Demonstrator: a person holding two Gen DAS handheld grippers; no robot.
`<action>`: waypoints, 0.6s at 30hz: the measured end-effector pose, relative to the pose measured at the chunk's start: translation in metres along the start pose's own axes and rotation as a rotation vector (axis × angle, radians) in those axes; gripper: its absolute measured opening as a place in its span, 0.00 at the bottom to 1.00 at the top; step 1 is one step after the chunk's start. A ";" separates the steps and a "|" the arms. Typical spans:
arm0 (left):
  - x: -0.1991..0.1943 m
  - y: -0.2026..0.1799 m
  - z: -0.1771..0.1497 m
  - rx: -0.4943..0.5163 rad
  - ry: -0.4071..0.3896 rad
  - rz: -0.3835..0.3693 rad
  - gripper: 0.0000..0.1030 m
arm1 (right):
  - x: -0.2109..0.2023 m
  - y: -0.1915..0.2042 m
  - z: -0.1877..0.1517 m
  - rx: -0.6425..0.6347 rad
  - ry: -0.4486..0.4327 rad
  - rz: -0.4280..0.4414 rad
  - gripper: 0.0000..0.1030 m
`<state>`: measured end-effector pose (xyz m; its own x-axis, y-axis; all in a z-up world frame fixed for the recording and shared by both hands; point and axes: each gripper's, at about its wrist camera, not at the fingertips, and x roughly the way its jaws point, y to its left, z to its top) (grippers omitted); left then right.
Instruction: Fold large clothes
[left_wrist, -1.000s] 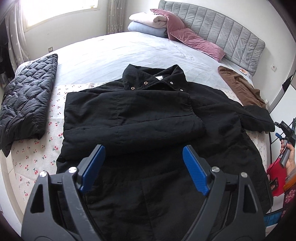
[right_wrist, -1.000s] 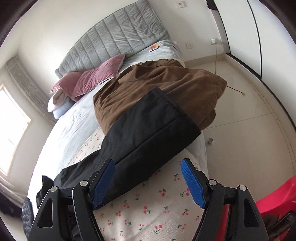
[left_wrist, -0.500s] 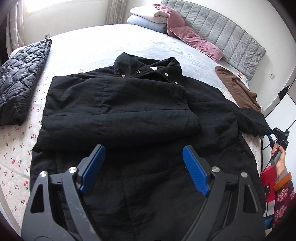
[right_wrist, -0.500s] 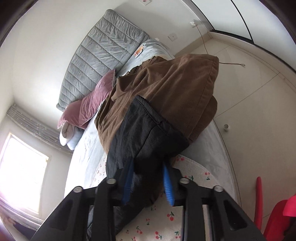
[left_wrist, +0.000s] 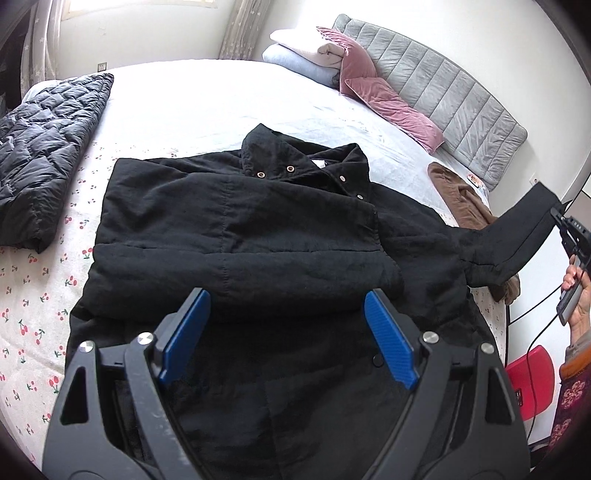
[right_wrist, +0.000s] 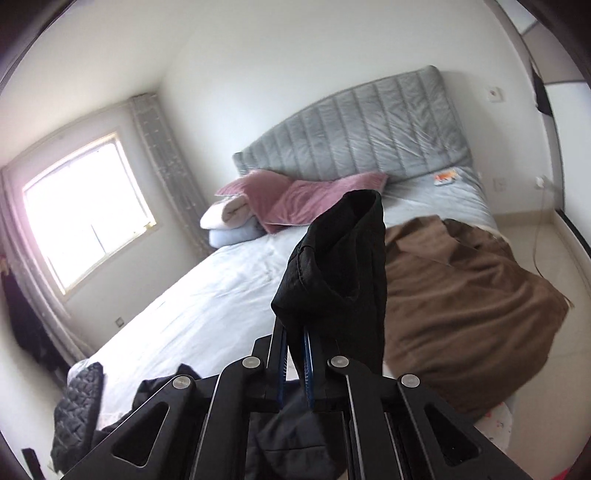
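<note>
A large black coat (left_wrist: 258, 236) lies front up on the bed, its left sleeve folded across the chest. My left gripper (left_wrist: 286, 314) is open and empty, hovering over the coat's lower half. My right gripper (right_wrist: 295, 349) is shut on the cuff of the coat's right sleeve (right_wrist: 343, 273) and holds it raised off the bed. In the left wrist view that sleeve (left_wrist: 517, 236) stretches up to the right toward the right gripper (left_wrist: 570, 236).
A quilted dark jacket (left_wrist: 40, 147) lies at the bed's left edge. A brown garment (right_wrist: 454, 295) lies at the right side near the grey headboard (right_wrist: 369, 133). Pink pillows (left_wrist: 384, 99) and folded blankets (left_wrist: 303, 51) sit at the head. A red stool (left_wrist: 532, 380) stands on the floor.
My right gripper closed on the black sleeve cuff and lifted it off the bed, swinging to face the headboard. My left gripper stayed open over the coat, shifting slightly.
</note>
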<state>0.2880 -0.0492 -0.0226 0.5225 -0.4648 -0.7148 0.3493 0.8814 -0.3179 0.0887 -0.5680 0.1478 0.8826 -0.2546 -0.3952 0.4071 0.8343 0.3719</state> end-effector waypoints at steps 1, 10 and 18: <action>-0.001 0.002 0.000 -0.004 -0.003 -0.005 0.83 | 0.002 0.020 0.001 -0.026 0.002 0.030 0.07; -0.004 0.025 0.003 -0.052 -0.028 -0.030 0.83 | 0.023 0.217 -0.039 -0.249 0.106 0.327 0.07; 0.003 0.044 0.003 -0.087 -0.014 -0.021 0.83 | 0.063 0.311 -0.150 -0.417 0.584 0.601 0.30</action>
<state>0.3072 -0.0120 -0.0373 0.5272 -0.4836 -0.6987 0.2916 0.8753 -0.3858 0.2358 -0.2518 0.1124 0.6141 0.4677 -0.6357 -0.2957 0.8831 0.3641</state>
